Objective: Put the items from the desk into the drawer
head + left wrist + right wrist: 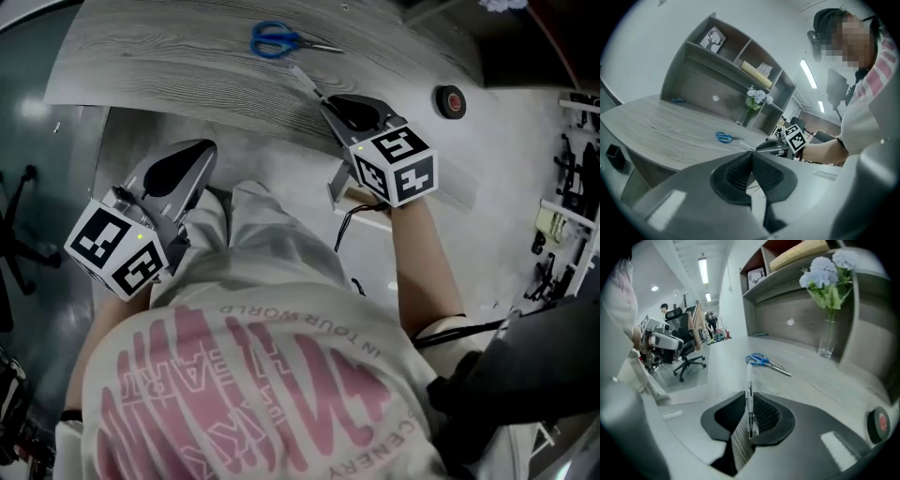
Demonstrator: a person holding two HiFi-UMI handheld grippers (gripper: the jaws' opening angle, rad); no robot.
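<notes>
A: Two grippers logged. Head view: the right gripper (pixel 328 101) is at the near edge of the desk (pixel 169 66), with a pen (pixel 307 82) sticking out ahead of its tips. The scissors (pixel 277 39) lie further in, well apart from it. The left gripper (pixel 202 150) hangs lower, off the desk, by the person's leg.

B: Left gripper view?

A: Jaws pressed together, nothing between them. The scissors (pixel 724 137) lie flat on the wood beyond.

B: Right gripper view?

A: Jaws nearly together, pinching the pen (pixel 749 385) along its barrel. Its front part pokes forward over the desk edge. I could not pick out the drawer in any view.

B: Handling?

A: Judgement only. The pen is light, stiff, thin and smooth-barrelled, so it may swivel or slip in the pads. A mid-barrel hold looks right, kept firm. The scissors look heavier and rigid and lie flat. Best taken across the handles or the pivot, where there is some thickness to pinch.
</notes>
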